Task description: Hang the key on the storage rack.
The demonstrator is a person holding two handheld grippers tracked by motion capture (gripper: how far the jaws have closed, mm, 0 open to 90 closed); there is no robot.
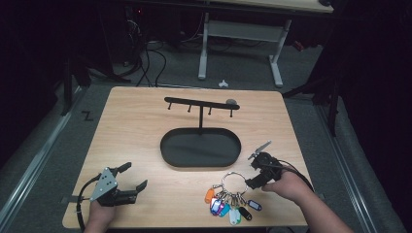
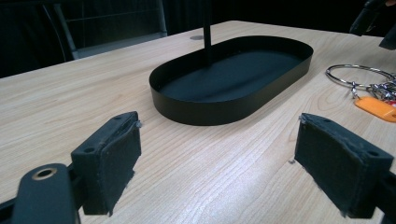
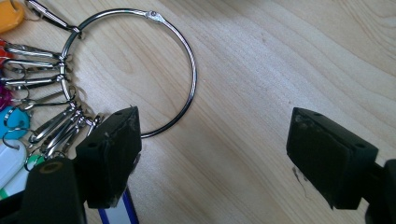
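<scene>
A large metal key ring (image 1: 235,171) lies flat on the wooden table near the front right, with several coloured key tags (image 1: 229,208) fanned out below it. My right gripper (image 1: 251,174) is just right of the ring, jaws open. In the right gripper view the key ring (image 3: 193,74) lies ahead of the right gripper (image 3: 215,158), whose left pad (image 3: 112,149) hovers over the ring's near edge; nothing is pinched. My left gripper (image 1: 135,175) rests at the front left, open and empty. A black oval tray (image 1: 167,155) with a T-shaped hook stand (image 1: 199,103) sits mid-table.
In the left gripper view the tray (image 2: 210,114) stands ahead of the open left gripper (image 2: 215,168), with the key ring (image 2: 359,70) and an orange tag (image 2: 376,107) to its right. Bare wood (image 1: 131,126) surrounds the tray. Desk legs and cables stand on the floor beyond the table.
</scene>
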